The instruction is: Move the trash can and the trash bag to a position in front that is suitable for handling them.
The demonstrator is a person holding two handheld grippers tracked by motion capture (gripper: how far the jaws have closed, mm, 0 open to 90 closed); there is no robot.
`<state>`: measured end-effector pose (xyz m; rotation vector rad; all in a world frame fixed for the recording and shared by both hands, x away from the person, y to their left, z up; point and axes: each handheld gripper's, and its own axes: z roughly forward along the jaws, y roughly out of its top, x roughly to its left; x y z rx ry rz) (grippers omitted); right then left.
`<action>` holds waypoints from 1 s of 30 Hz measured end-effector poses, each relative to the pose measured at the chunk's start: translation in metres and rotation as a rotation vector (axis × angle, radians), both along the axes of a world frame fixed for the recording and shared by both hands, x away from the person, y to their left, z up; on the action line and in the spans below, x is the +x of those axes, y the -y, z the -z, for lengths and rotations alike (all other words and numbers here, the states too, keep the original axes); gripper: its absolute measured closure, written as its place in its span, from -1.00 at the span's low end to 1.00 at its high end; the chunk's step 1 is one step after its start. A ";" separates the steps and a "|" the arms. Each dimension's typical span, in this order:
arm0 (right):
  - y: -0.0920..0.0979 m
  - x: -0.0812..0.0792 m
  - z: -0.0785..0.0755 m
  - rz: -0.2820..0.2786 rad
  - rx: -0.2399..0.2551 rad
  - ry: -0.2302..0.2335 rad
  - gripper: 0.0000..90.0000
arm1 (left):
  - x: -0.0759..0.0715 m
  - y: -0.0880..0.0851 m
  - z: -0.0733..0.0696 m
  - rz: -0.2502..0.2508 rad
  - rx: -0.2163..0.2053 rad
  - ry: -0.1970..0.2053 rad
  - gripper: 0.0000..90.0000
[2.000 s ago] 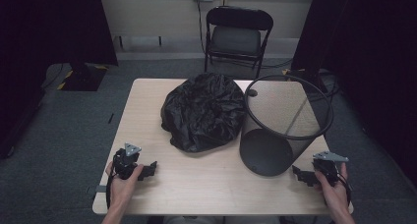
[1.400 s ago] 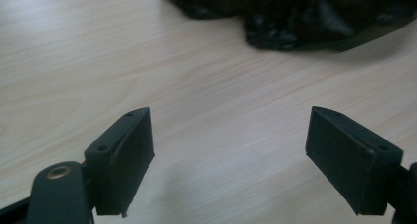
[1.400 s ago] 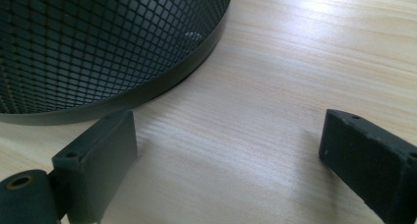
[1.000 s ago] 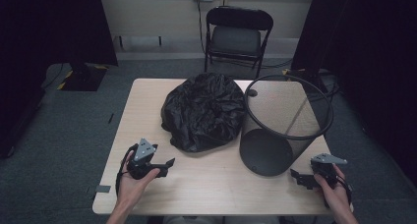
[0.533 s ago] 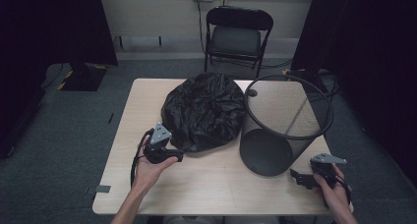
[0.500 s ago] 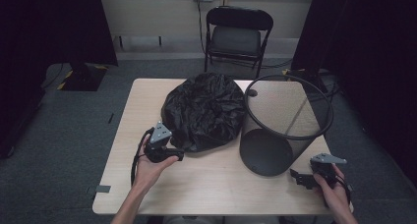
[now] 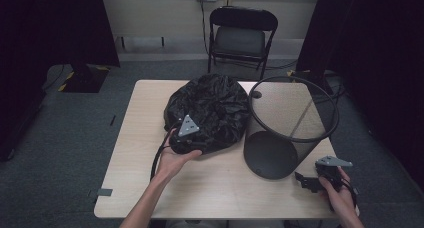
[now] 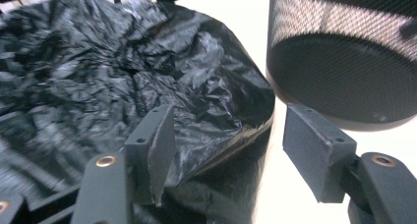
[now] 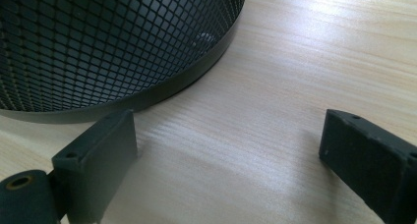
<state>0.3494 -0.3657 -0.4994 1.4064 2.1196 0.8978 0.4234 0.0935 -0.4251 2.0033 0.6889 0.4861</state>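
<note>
A crumpled black plastic bag (image 7: 210,108) lies in a heap at the table's middle. Right of it a black wire-mesh bin (image 7: 290,128) lies tipped, its solid base toward me. My left gripper (image 7: 196,144) is at the bag's near edge. In the left gripper view (image 8: 228,123) its jaws have just been closing; a fold of the bag (image 8: 123,71) lies between them against the left pad (image 8: 157,145), and the right pad stands clear of it. My right gripper (image 7: 304,182) rests open near the table's front right corner, with bare wood between its jaws (image 9: 228,135) and the bin (image 9: 98,42) just ahead.
The light wooden table (image 7: 145,123) has free room along its left side and front edge. A black folding chair (image 7: 242,35) stands behind the table. Dark curtains hang at both sides, and grey carpet surrounds the table.
My left hand has travelled from the table's front left, rightward and away from me, up to the bag's near edge. The right hand, the bag and the bin have stayed put.
</note>
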 end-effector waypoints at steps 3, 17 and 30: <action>0.000 0.000 0.000 -0.001 0.000 0.000 -0.86 | 0.006 0.008 0.004 0.000 0.013 0.004 -0.19; 0.000 0.000 0.000 -0.006 0.000 0.000 -0.86 | 0.020 0.015 0.027 -0.038 0.019 -0.044 0.68; 0.000 0.000 0.000 -0.006 0.000 0.000 -0.86 | 0.002 -0.018 0.015 -0.038 -0.054 -0.095 1.00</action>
